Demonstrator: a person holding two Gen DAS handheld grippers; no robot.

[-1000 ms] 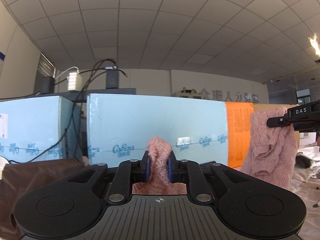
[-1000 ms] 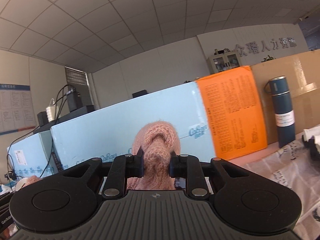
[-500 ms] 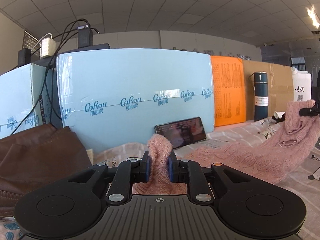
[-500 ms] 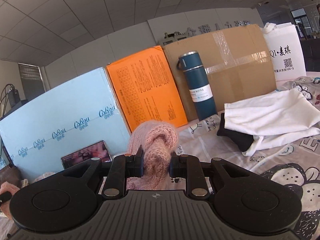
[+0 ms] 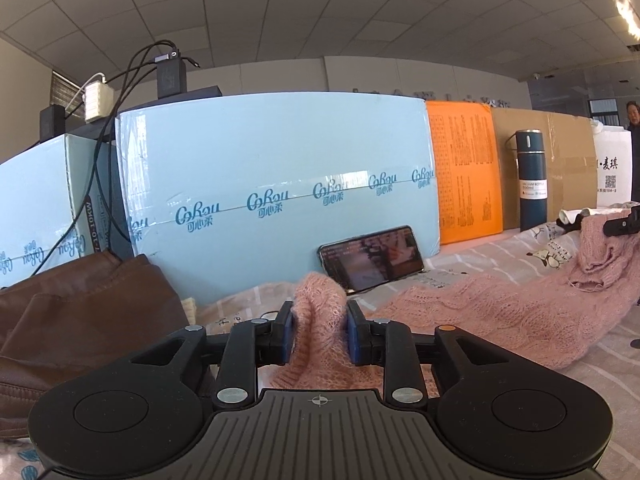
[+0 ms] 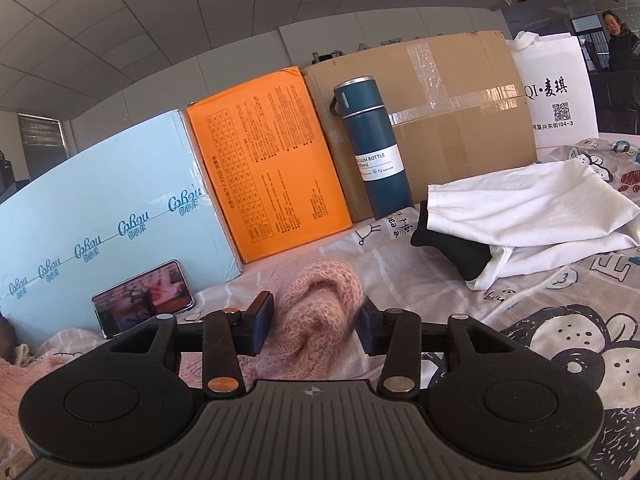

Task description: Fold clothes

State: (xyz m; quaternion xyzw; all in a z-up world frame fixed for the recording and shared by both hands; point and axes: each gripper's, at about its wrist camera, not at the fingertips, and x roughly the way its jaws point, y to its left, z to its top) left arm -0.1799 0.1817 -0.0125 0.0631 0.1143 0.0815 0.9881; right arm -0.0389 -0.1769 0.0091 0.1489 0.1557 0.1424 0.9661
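Note:
A pink knitted sweater (image 5: 492, 316) lies stretched across the patterned bedsheet (image 5: 516, 256). My left gripper (image 5: 319, 330) is low over the sheet, its jaws slightly parted around a bunched corner of the sweater. My right gripper (image 6: 316, 318) has its jaws spread wide, and the other bunched sweater end (image 6: 320, 304) sits loosely between them. The right gripper also shows at the far right of the left wrist view (image 5: 622, 224), at the raised sweater end.
Light blue boxes (image 5: 276, 196), an orange box (image 6: 264, 164) and a cardboard box (image 6: 436, 116) line the back. A phone (image 5: 372, 258) leans on the blue box. A dark blue bottle (image 6: 374, 148), white and black clothes (image 6: 520, 208), a white bag (image 6: 556, 92) and a brown garment (image 5: 80, 320) lie around.
Both grippers have come down from up in the air to the bed, laying the sweater out flat. The right jaws have opened wide; the left jaws have parted a little.

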